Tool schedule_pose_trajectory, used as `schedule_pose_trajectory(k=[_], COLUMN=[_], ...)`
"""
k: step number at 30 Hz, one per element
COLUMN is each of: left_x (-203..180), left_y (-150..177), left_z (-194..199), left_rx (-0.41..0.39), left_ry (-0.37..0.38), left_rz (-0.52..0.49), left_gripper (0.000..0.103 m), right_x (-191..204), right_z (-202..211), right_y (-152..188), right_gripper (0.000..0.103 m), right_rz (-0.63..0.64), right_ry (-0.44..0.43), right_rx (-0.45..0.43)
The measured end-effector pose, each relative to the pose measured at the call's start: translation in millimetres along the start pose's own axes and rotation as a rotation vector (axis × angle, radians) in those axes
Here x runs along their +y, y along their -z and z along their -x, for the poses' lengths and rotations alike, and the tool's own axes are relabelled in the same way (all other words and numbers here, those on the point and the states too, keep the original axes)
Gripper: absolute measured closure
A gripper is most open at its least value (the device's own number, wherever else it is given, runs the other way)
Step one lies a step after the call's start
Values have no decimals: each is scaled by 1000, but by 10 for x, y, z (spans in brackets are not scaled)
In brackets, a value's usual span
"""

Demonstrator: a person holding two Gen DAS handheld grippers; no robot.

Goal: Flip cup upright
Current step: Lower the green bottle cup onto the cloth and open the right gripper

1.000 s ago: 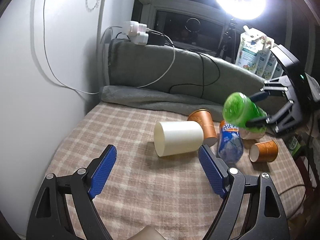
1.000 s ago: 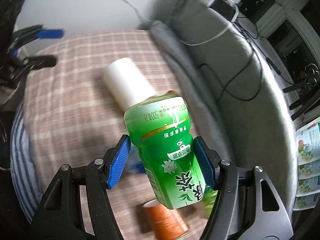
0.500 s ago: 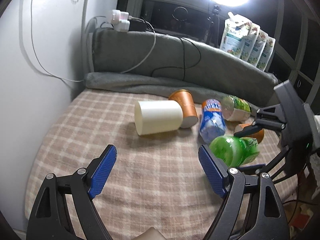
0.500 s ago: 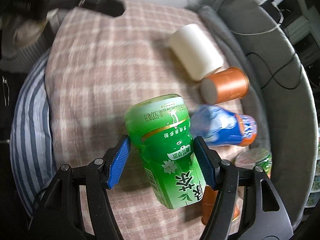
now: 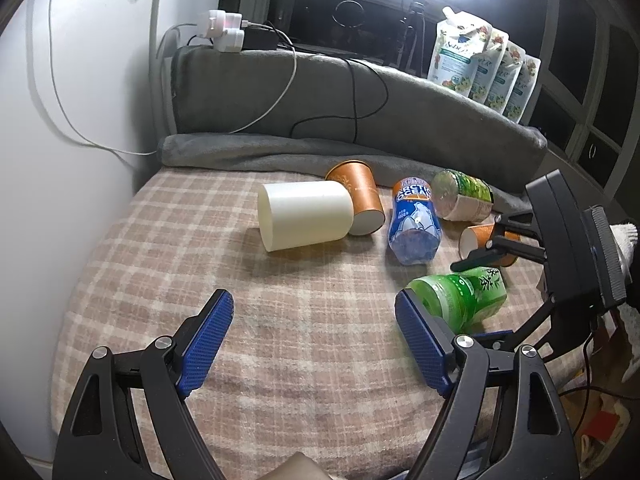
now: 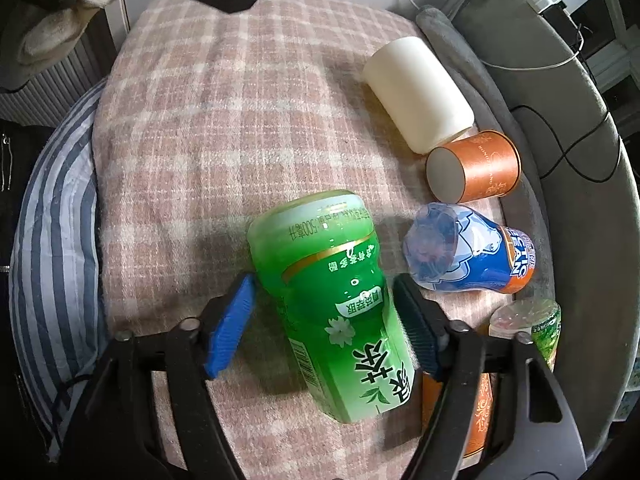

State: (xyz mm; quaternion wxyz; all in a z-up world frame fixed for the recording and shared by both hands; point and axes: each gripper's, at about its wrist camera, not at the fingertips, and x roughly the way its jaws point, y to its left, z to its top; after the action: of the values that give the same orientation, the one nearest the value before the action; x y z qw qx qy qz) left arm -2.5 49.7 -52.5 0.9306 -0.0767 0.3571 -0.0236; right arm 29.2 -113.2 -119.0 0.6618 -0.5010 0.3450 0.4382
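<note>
Right wrist view: right gripper (image 6: 324, 322) straddles a green bottle (image 6: 340, 300) lying on the plaid blanket (image 6: 200, 120); its pads stand slightly off the bottle's sides, a gap visible on each, so it is open around it. Left gripper (image 5: 314, 342) is spread wide over bare blanket, holding nothing. Farther off lie a blue bottle (image 5: 414, 220), a white cup (image 5: 306, 216) on its side and an orange cup (image 5: 358, 196) touching it. A small orange cup (image 5: 478, 238) lies at right.
</note>
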Motion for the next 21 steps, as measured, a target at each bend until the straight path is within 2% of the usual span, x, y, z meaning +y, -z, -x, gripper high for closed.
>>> schedule_pose_trajectory(k=[4, 7, 10, 13, 17, 21], left_x=[-8, -30, -130, -275, -499, -792], left_y=[-8, -27, -64, -115, -179, -249], left_z=[-19, -63, -75, -127, -255, -406], left_rx=[0, 32, 45, 77, 135, 232], left_ry=[4, 27, 49, 97, 165, 278], left_rz=[-3, -24, -95, -177, -278, -387], left_gripper=[21, 21, 21, 21, 21, 21], right_x=[-2, -66, -163, -219, -208, -172], right_z=[117, 294, 543, 742, 900, 984], right_y=[11, 80, 253, 503, 850, 1275], right_gripper=[20, 20, 20, 20, 20, 20], right_rz=[-29, -114, -262, -425, -635, -872], right_ry=[-8, 17, 17, 54, 85, 120], right_rx=[-44, -99, -194, -266, -325, -361])
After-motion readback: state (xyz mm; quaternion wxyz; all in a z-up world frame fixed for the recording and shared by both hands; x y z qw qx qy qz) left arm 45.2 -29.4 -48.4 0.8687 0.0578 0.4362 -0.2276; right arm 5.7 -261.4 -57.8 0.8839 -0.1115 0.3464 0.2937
